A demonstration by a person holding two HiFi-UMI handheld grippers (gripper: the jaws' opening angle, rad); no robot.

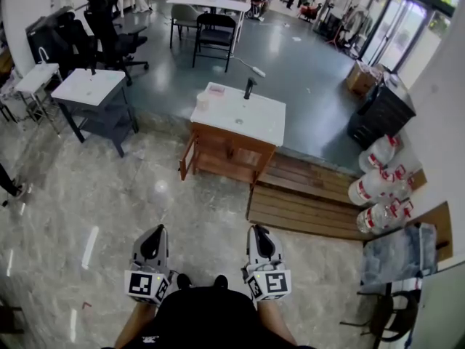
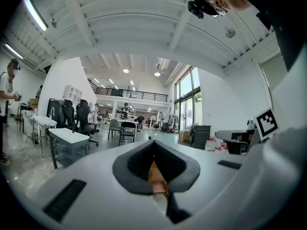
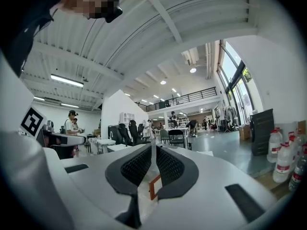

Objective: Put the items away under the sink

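The sink unit [image 1: 237, 113] stands ahead in the head view, with a white top, a black faucet [image 1: 249, 87] and a wooden cabinet below. Its left cabinet door [image 1: 187, 157] hangs open. A pink item [image 1: 216, 89] and a small pale cup [image 1: 203, 102] rest on the top's back left. My left gripper [image 1: 154, 233] and right gripper [image 1: 259, 233] are low, close to my body and well short of the cabinet. Both are shut and hold nothing. The wooden cabinet shows past the left gripper [image 2: 154, 145] in its own view. The right gripper [image 3: 153, 150] points into the room.
A second white-topped table [image 1: 91, 86] and black office chairs [image 1: 109, 31] stand at the left. A low wooden platform [image 1: 312, 195] lies right of the sink unit. Beyond it are water jugs [image 1: 378, 184] and a black cabinet [image 1: 381, 115]. A chair with denim cloth [image 1: 399, 257] is near right.
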